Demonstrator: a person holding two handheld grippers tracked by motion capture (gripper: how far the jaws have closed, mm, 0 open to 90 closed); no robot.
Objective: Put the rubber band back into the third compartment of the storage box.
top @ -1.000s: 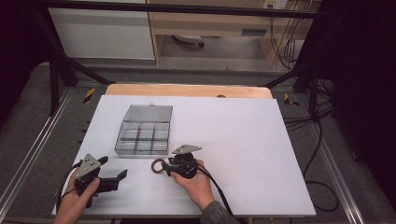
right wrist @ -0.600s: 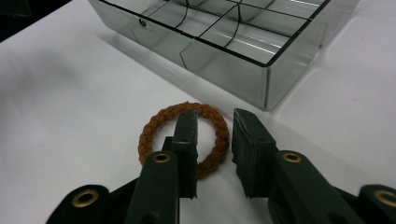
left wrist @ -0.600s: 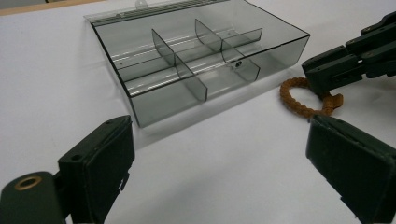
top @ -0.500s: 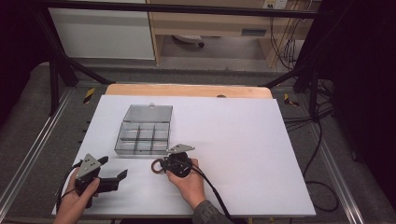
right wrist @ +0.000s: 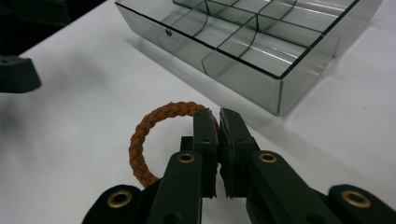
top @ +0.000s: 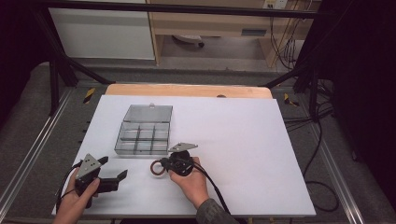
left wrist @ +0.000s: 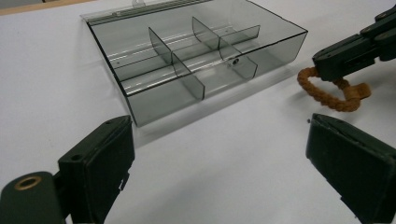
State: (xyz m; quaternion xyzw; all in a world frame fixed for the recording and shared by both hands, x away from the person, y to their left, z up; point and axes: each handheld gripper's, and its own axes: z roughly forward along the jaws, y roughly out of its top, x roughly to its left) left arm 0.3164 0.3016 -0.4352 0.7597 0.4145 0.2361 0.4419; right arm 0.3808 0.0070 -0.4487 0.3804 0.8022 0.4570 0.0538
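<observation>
Clenching the braided brown ring (right wrist: 154,135) near the desk's (top: 261,140) front edge, the right gripper (right wrist: 217,116) has its pick done, the empty compartment box (top: 142,137) still awaits it, and the left gripper (left wrist: 219,154) gapes released.

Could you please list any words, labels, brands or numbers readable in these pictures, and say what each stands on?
None can be read.
The clear compartment box, the brown braided ring and both grippers bear no print.
A bluish label on the wooden shelf beyond the table is too small and blurred to read.
The yellow-and-black markers on the floor are stripes, not text.
</observation>
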